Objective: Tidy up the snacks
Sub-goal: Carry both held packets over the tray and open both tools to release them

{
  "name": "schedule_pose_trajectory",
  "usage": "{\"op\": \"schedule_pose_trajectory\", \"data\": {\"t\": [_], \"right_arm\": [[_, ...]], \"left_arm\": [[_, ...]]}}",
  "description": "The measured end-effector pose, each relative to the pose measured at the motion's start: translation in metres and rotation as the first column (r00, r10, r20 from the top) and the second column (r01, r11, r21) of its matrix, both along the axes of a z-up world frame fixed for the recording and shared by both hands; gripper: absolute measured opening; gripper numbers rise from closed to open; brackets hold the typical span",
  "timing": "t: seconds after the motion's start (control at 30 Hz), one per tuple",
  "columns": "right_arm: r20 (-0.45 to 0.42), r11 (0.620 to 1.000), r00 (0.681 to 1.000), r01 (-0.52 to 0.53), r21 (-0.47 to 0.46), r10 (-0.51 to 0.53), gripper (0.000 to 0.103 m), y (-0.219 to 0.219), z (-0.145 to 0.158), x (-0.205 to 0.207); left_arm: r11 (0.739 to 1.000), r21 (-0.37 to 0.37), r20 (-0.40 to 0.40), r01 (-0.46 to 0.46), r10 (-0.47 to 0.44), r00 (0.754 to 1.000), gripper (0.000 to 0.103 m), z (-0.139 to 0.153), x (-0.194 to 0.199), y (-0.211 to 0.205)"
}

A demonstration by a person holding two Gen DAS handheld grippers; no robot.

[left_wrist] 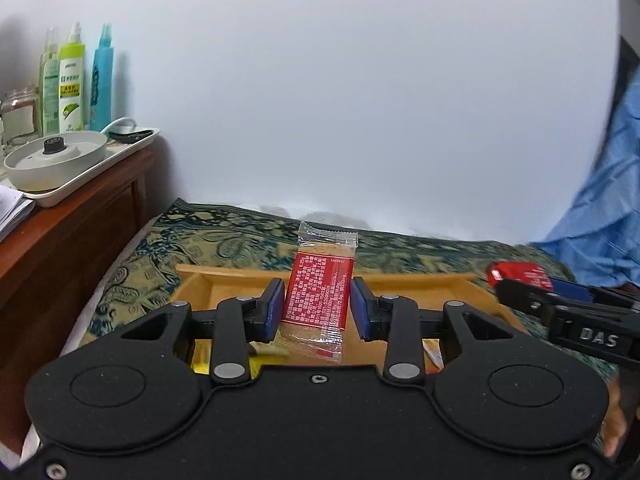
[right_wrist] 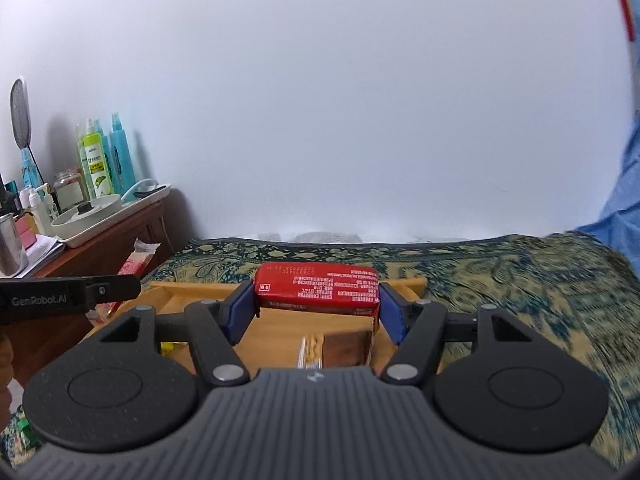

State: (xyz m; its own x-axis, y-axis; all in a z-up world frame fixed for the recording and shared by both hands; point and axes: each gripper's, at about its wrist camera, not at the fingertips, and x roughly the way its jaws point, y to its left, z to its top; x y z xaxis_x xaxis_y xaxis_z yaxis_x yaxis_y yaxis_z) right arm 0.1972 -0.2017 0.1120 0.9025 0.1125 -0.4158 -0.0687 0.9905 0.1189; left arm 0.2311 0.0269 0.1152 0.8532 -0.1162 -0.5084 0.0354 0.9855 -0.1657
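Note:
My left gripper (left_wrist: 316,306) is shut on a red-and-clear wrapped biscuit packet (left_wrist: 320,292), held upright above the wooden tray (left_wrist: 240,276). My right gripper (right_wrist: 316,308) is shut on a red snack bar (right_wrist: 318,290), held crosswise above the same tray (right_wrist: 200,292). The right gripper and its red bar (left_wrist: 516,274) show at the right of the left wrist view. The left gripper (right_wrist: 68,296) and its packet (right_wrist: 138,260) show at the left of the right wrist view. Yellow packets (left_wrist: 200,356) and a brown-and-cream snack (right_wrist: 336,346) lie in the tray.
The tray sits on a patterned green-and-tan cloth (right_wrist: 520,280) against a white wall. A wooden cabinet (left_wrist: 60,240) at the left carries a white tray with a pot (left_wrist: 56,160) and spray bottles (left_wrist: 72,80). Blue fabric (left_wrist: 600,200) hangs at the right.

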Motion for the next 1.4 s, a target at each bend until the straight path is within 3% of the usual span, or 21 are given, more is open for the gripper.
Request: {"op": "schedule_pose_trajectory", "data": {"t": [0.23,0.47,0.8,1.4], "right_arm": [[-0.103,1.000,0.995,-0.019,-0.004,0.019,0.067,-0.004,-0.018,0.062],[-0.238,0.995,0.971,-0.048,-0.088,0.026,0.067,0.004,-0.041,0.111],[-0.296,0.993,0.955,-0.053,-0.106,0.019,0.067,0.007,-0.062,0.129],[-0.310,0.990,0.951,-0.060,-0.131,0.016,0.068,0.010,-0.067,0.136]], "left_arm": [[0.997,0.003,-0.118,-0.079,0.079,0.990,0.034,-0.028,0.059,0.018],[0.995,-0.011,-0.183,-0.100,0.096,0.978,0.034,-0.049,0.084,0.022],[0.996,0.018,-0.221,-0.086,0.088,0.971,0.034,-0.064,0.094,0.017],[0.994,0.061,-0.256,-0.088,0.101,0.961,0.034,-0.080,0.104,0.012]]}}
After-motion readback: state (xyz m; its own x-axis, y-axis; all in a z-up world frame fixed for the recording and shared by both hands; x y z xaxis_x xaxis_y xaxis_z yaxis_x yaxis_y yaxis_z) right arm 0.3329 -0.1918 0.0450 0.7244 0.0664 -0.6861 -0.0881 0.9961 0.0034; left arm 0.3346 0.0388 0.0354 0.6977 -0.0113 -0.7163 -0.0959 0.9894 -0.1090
